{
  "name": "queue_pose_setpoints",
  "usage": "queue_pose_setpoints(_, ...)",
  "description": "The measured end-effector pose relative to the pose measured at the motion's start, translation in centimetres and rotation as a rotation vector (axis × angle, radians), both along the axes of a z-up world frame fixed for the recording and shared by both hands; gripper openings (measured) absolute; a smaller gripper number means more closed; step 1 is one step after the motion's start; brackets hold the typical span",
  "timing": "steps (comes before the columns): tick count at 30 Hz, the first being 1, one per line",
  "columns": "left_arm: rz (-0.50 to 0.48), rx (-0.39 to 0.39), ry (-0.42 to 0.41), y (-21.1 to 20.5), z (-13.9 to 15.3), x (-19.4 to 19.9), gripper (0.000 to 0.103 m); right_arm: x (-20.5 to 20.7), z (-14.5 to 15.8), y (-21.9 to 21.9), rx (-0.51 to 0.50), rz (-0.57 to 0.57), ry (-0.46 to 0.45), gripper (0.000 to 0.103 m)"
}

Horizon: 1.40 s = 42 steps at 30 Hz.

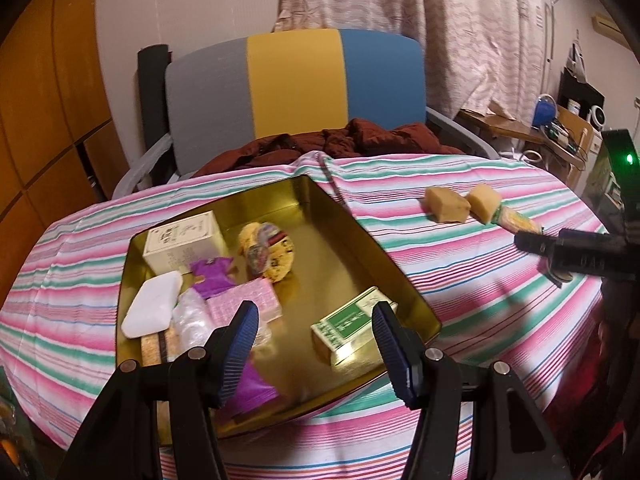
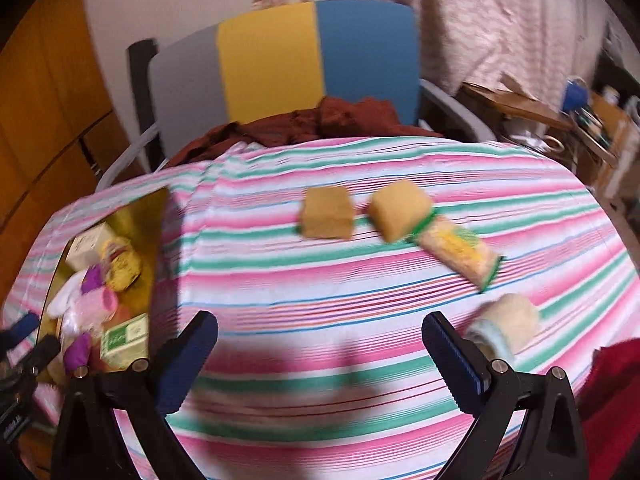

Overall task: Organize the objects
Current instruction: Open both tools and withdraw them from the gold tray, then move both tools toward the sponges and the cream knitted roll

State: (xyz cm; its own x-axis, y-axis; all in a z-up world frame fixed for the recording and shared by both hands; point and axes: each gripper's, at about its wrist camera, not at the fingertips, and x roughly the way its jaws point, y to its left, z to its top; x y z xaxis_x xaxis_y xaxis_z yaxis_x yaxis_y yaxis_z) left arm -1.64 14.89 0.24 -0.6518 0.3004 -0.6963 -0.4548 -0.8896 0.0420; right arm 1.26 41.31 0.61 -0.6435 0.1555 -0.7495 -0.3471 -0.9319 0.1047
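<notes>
My left gripper (image 1: 316, 328) hangs over the near part of the shallow gold metal tin (image 1: 348, 216), its blue-padded fingers (image 1: 240, 336) spread wide and gripping nothing. Just beyond and between them, inside the tin, lies a green-and-white printed carton (image 1: 352, 326), nearer the right finger. Left of it I see a pink wrapped block (image 1: 248, 304), a purple piece (image 1: 214, 276), a white oval soap bar (image 1: 154, 308), a cream box (image 1: 184, 240) and a yellow patterned bundle (image 1: 268, 248).

My right gripper (image 2: 320, 352) is over the pink-and-green striped tablecloth (image 2: 360, 308), fingers wide apart, nothing between them. Far ahead sit two tan sponge-like cubes (image 2: 326, 216) side by side, the right one touching a yellow packet with green ends (image 2: 456, 256). A pale roll with a light-blue band (image 2: 504, 324) lies just beside the right finger's outer side; I cannot tell whether it touches. The tin sits at the left of this view.
</notes>
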Motion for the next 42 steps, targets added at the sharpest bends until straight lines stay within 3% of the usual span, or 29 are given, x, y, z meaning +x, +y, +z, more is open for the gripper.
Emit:
queue_pose_setpoints(7, -0.111, 0.009, 0.004, 3.1, 0.3, 0.4, 0.060, 3.1, 1.3, 9.9, -0.124, -0.280, 0.080, 0.103)
queue_pose_setpoints(10, -0.159, 0.010, 0.005, 4.8, 0.3, 0.5, 0.060, 4.5, 1.1, 13.2, -0.132, -0.408, 0.100, 0.103)
queue_pose_setpoints(16, -0.291, 0.003, -0.033, 9.5, -0.4, 0.3, 0.060, 6.5, -0.7, 17.0, -0.299, -0.518, 0.153, 0.103)
queue_pose_setpoints(19, -0.348, 0.012, -0.071, 11.9, -1.1, 0.1, 0.060, 7.7, -0.2, 17.3, -0.320, -0.534, 0.248, 0.103)
queue_pose_setpoints(24, -0.476, 0.023, -0.133, 17.2, -2.4, 0.1, 0.060, 8.9, -0.3, 17.4, -0.382, -0.525, 0.329, 0.103)
queue_pose_setpoints(27, -0.547, 0.025, -0.154, 20.2, -2.9, 0.4, 0.070, 8.8, -0.2, 17.2, -0.388, -0.511, 0.337, 0.103)
queue_pose_setpoints(42, -0.833, 0.043, -0.230, 32.7, -5.0, 2.3, 0.083, 8.9, -0.5, 18.0, -0.468, -0.458, 0.408, 0.103)
